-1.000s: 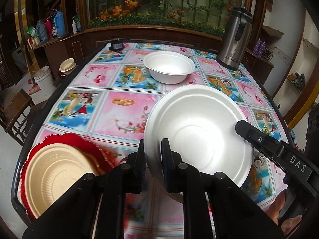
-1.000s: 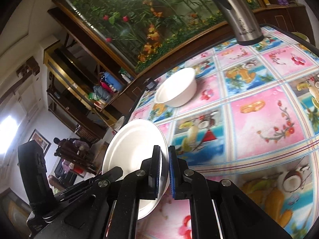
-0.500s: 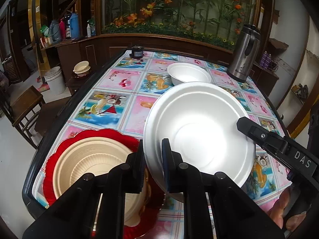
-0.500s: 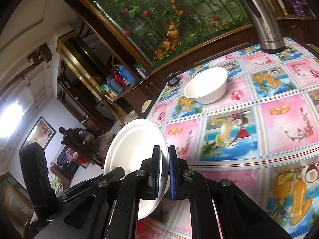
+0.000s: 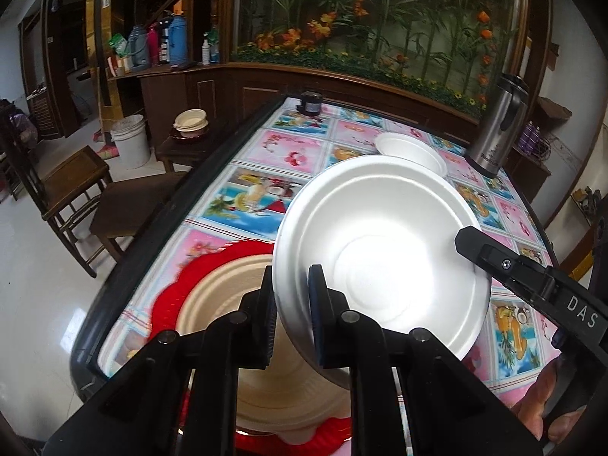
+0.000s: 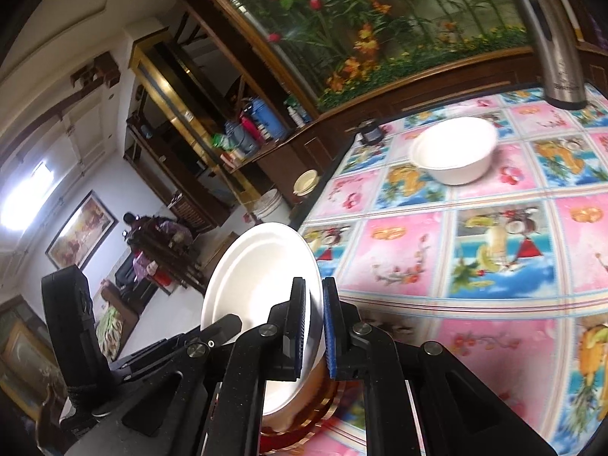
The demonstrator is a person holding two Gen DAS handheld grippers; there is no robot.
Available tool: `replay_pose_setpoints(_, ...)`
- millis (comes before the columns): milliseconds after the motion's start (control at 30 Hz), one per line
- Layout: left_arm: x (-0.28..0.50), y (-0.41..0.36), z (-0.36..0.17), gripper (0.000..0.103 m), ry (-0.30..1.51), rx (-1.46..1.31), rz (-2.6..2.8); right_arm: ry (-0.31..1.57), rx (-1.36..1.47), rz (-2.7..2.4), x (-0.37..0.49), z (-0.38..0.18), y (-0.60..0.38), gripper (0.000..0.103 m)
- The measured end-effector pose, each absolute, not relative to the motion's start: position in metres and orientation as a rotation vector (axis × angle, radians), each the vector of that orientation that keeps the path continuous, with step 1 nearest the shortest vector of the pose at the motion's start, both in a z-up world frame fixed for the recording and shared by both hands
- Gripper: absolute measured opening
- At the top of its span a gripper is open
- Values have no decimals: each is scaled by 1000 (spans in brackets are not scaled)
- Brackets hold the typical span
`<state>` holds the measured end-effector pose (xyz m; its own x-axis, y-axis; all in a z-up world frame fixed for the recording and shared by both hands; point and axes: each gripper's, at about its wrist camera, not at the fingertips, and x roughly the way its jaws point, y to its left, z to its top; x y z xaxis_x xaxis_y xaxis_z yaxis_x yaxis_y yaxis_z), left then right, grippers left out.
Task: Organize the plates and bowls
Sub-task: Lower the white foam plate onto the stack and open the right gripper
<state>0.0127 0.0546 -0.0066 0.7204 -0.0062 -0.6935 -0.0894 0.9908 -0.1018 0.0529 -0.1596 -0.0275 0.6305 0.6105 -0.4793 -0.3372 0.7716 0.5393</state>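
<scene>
the left claw (image 5: 290, 304) is clenched on the near rim of a white bowl (image 5: 383, 254), and the right claw (image 6: 313, 326) grips the same bowl's (image 6: 262, 277) opposite rim, seen at 3 o'clock from the left wrist. two grips on opposite edges probably keep so thin and bendy a thing from flexing or tipping. the bowl looks like smooth, matte foam, round, with a shallow stepped base ring.

it hangs tilted above a beige bowl (image 5: 243, 304) that sits in a red plate (image 5: 178, 288) with a scalloped edge, at 7 o'clock from the white bowl, close to the tabletop (image 5: 266, 159) edge. that looks like the stack it is meant to join, nesting by shape.

a second white bowl (image 6: 454, 150) rests far off at 1 o'clock beside a steel flask (image 5: 497, 129). the glossy cloth with fruit squares looks slick.
</scene>
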Motion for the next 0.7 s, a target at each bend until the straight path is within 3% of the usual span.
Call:
replay_pose_setpoints(333,0,104,1,14,729,-173,135,705,370,667,49,-18,-101,12)
replay_pose_setpoints(700,5,106,-34,14,818,-146,167,797,330,657,49,-53,-86,12)
